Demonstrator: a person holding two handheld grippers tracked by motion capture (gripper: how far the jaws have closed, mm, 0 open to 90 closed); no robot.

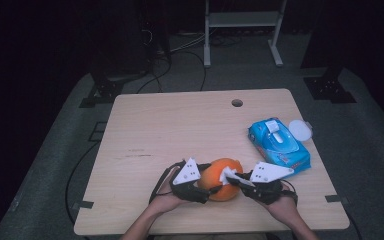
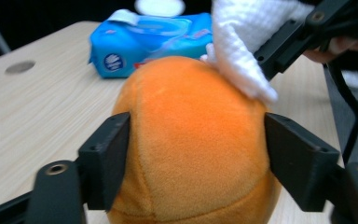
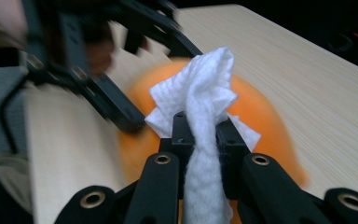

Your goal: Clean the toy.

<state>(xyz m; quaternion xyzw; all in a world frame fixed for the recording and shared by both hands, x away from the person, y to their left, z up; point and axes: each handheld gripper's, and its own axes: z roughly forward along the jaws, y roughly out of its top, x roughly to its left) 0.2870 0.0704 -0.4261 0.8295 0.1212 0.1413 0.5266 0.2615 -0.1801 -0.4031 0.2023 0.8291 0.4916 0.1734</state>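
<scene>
Orange and round, a soft plush ball with stitched seams [image 1: 223,179] sits near the front edge of a pale wooden table [image 1: 180,130], between two hand-held black grippers. On the person's left, the left gripper [image 1: 211,190] has its two jaws spread about halfway and closed against the ball's sides; in the left gripper view, the black pads press into the fuzzy orange fabric [image 2: 191,154] on either side, so the ball is held in place. On the person's right, the right gripper [image 1: 231,178] has its jaws almost fully closed, pinching a crumpled white wipe [image 1: 228,174]. In the right gripper view, the wipe [image 3: 205,121] is bunched into a twisted strip that rises from between the jaws and flares out at the top, lying against the ball's upper surface [image 3: 261,116]. The left gripper view shows the same white wipe [image 2: 242,51] touching the top right of the ball, with the right gripper's jaw clamped on it. Seen from above, a blue soft pack of wet wipes [image 1: 279,143] lies to the right of the ball and well apart from it, its flap lifted, with a small round white lid [image 1: 300,130] just beside its far end. The left gripper view shows the pack's blue side [image 2: 144,44] behind the ball.
</scene>
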